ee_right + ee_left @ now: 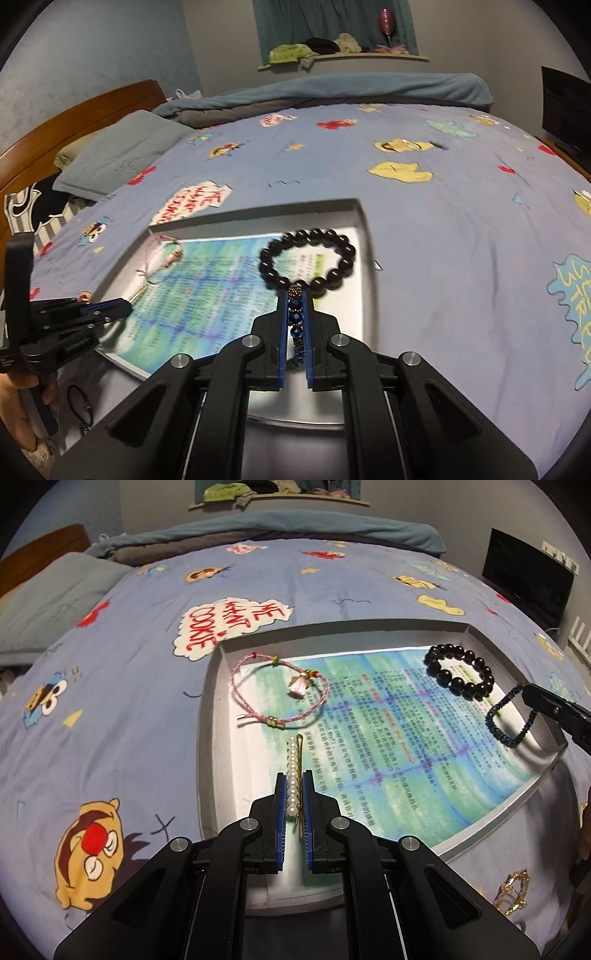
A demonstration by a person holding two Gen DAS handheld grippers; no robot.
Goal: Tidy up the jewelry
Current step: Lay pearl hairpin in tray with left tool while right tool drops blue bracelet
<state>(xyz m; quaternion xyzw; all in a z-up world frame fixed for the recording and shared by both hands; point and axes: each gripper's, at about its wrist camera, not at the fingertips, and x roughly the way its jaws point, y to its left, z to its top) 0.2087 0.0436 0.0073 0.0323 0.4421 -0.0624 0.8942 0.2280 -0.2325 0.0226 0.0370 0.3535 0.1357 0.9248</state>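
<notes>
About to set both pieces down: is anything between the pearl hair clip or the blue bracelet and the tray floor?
Nothing visible. The pearl hair clip hangs over bare leaflet; the blue bracelet hangs near the tray wall, just short of the black bead bracelet.

tray (212, 716) on bedspread (110, 686) | cord bracelet (279, 686) far-left in tray | bead bracelet (460, 670) far-right | pillow (48, 602) behind-left

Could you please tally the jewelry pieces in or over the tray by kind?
Bracelets: 3 (pink woven cord bracelet, black round-bead bracelet, blue faceted-bead bracelet)
Hair clips: 1 (pearl-lined gold hair clip)
Total: 4
</notes>
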